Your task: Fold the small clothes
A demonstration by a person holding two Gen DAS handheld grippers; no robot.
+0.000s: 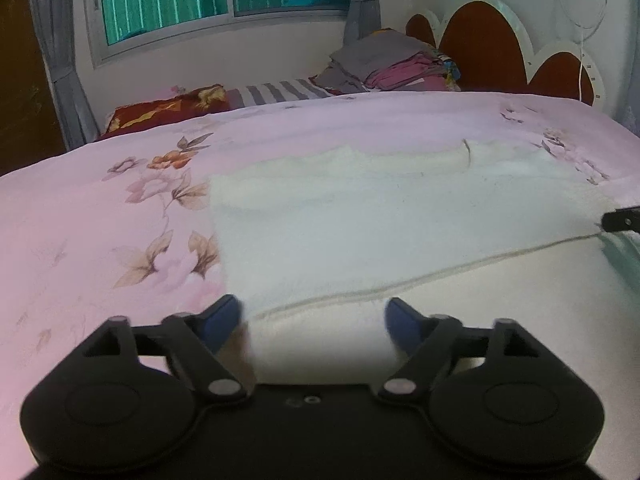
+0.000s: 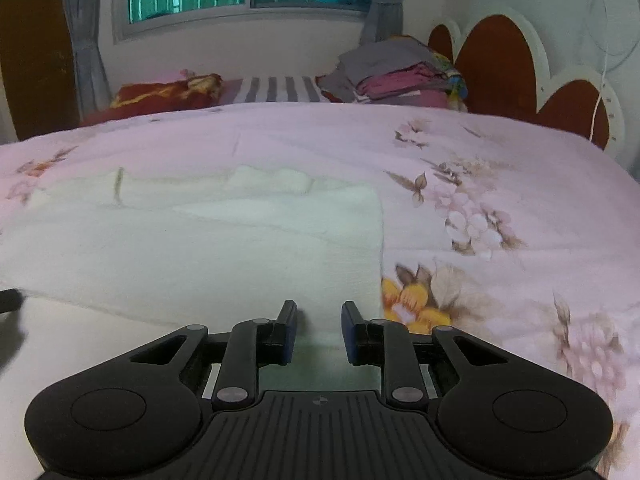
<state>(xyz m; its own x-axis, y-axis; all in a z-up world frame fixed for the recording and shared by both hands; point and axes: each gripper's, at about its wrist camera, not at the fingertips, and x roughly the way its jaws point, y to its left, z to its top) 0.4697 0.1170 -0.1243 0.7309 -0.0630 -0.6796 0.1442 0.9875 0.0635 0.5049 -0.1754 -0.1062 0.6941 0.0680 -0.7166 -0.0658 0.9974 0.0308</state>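
A pale white fluffy cloth [image 1: 360, 232] lies spread on the pink floral bedspread [image 1: 100, 240]. A nearer layer of it, edged by a seam, lies folded over towards me. My left gripper [image 1: 314, 312] is open, its blue pads wide apart on either side of that layer's left corner and not pressing on it. In the right wrist view the cloth [image 2: 200, 248] ends near my right gripper [image 2: 320, 320], whose pads stand close together with the cloth's near right corner pinched between them. The right gripper's tip [image 1: 622, 220] also shows at the seam's right end.
A stack of folded grey and pink clothes [image 1: 384, 64] sits at the far side by the red and white headboard [image 1: 480, 40]. A red patterned pillow [image 1: 168, 108] and a striped sheet [image 1: 280, 92] lie below the window. Bare bedspread [image 2: 500, 200] stretches right of the cloth.
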